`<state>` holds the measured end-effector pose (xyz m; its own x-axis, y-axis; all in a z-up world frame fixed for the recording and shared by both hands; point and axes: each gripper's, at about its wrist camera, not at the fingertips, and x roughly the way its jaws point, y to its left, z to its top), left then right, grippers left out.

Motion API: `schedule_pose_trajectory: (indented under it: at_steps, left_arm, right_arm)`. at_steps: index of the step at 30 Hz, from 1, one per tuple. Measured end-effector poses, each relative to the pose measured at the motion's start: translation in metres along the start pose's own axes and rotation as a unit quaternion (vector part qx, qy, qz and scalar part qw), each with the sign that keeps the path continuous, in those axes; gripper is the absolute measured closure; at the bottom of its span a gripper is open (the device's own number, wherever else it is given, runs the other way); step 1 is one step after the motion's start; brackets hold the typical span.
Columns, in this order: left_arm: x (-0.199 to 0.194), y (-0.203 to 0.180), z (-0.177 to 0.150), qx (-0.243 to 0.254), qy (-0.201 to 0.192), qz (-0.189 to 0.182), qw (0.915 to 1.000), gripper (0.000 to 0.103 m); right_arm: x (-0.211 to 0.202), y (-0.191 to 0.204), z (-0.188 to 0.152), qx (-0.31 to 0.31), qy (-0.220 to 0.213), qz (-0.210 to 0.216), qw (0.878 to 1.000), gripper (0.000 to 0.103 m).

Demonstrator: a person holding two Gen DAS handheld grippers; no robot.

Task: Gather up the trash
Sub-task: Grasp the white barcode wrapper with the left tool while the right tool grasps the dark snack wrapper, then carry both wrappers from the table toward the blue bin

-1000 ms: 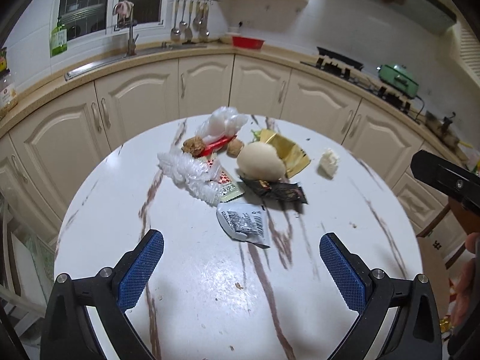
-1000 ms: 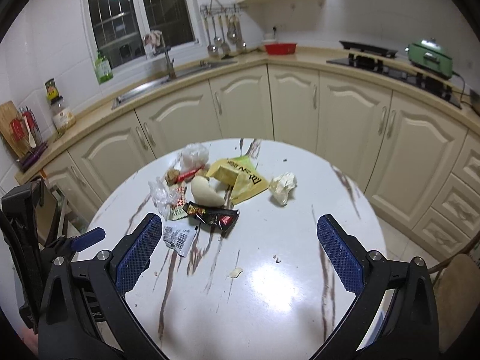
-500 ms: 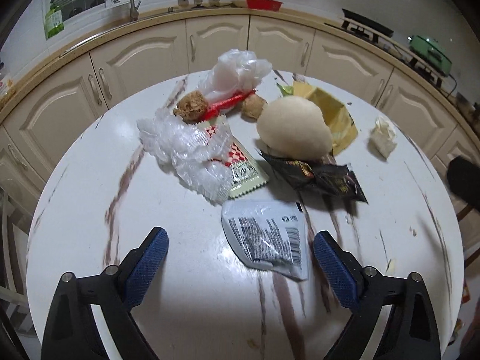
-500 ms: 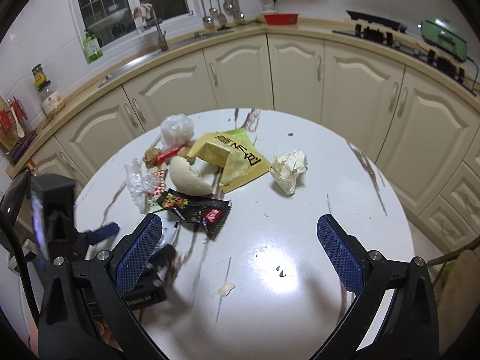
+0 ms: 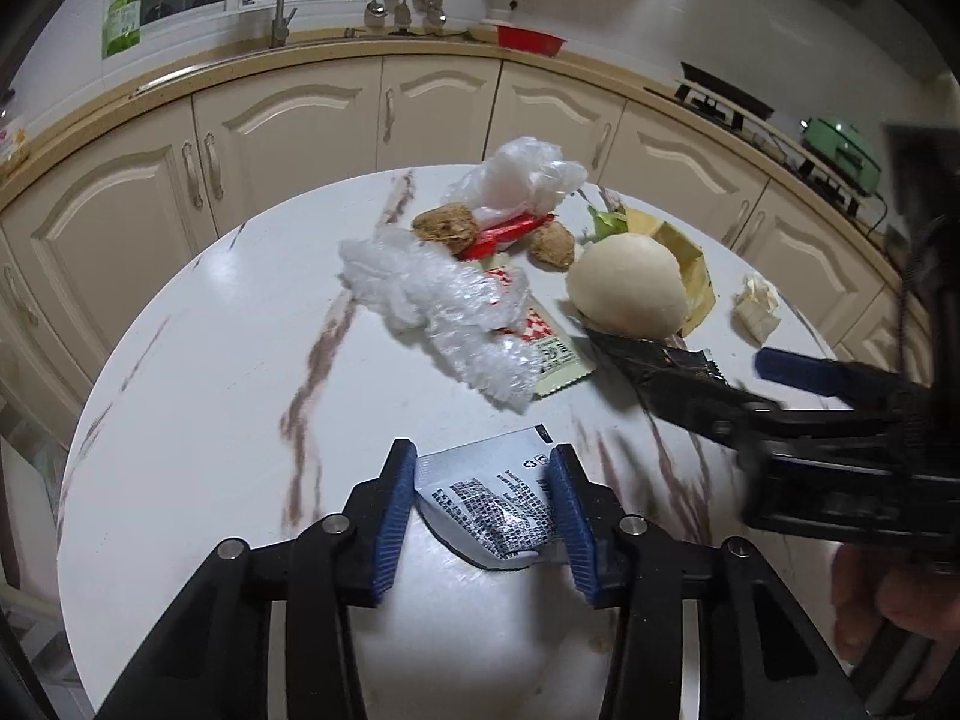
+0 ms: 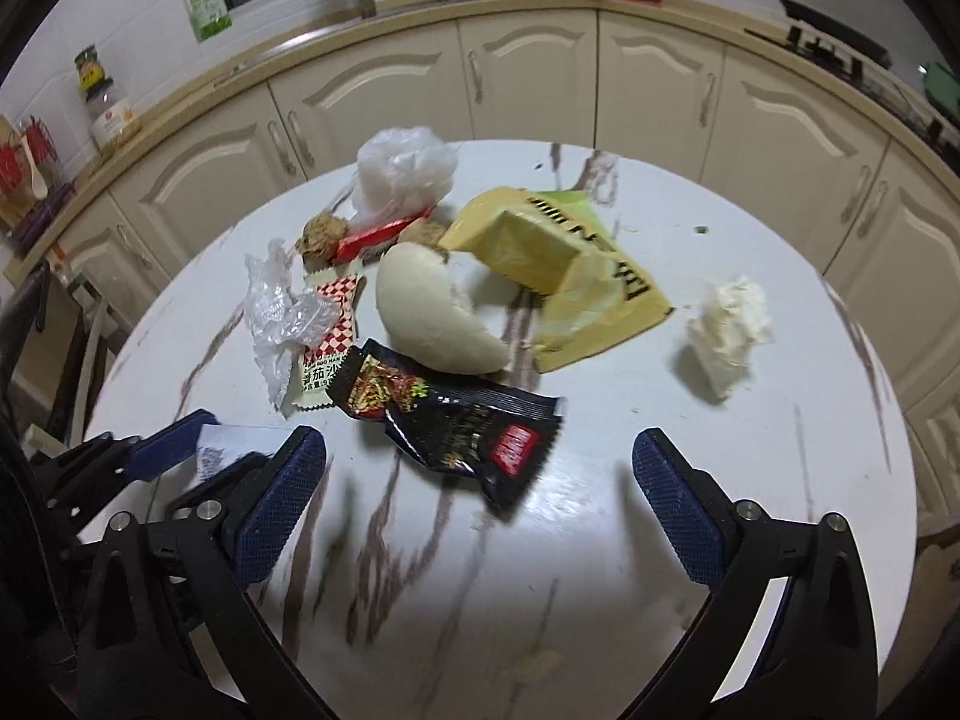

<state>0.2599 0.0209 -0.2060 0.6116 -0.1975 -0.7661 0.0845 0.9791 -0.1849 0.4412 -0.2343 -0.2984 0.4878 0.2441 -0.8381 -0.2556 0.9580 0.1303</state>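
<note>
Lying between closing left tongs (image 5: 483, 498): silver sachet (image 5: 489, 507).

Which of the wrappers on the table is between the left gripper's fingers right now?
The silver sachet with black print, nearest the camera. The left gripper has just been closing around it; the black wrapper and yellow bag lie untouched.

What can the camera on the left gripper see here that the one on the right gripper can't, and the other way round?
Only the left wrist view shows the printed face of the silver sachet between the left gripper pads, whose jaws have just been closing; its edges meet both pads. Only the right wrist view shows the black snack wrapper whole, lying ahead of the open right gripper, and the yellow bag spread out. Both show the white bun, the crumpled tissue and the round marble table.
</note>
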Motion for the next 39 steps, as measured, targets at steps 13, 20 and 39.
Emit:
schedule_pose_trajectory:
  at_steps: [13,20,39]
  left_arm:
    - [-0.019,0.008,-0.013,-0.009,-0.001,-0.018,0.9998,0.087]
    - [-0.030,0.003,-0.021,-0.008,0.002,-0.027,0.9996,0.067]
    - [-0.022,-0.026,-0.032,0.039,0.010,-0.031,0.9987,0.082]
  right_arm:
    - [0.005,0.023,-0.006,-0.028,-0.022,-0.017,0.999,0.063]
    - [-0.006,0.013,-0.016,-0.004,-0.017,0.007,1.000,0.067]
    - [-0.037,-0.015,-0.038,0.045,-0.033,0.058,0.997,0.089]
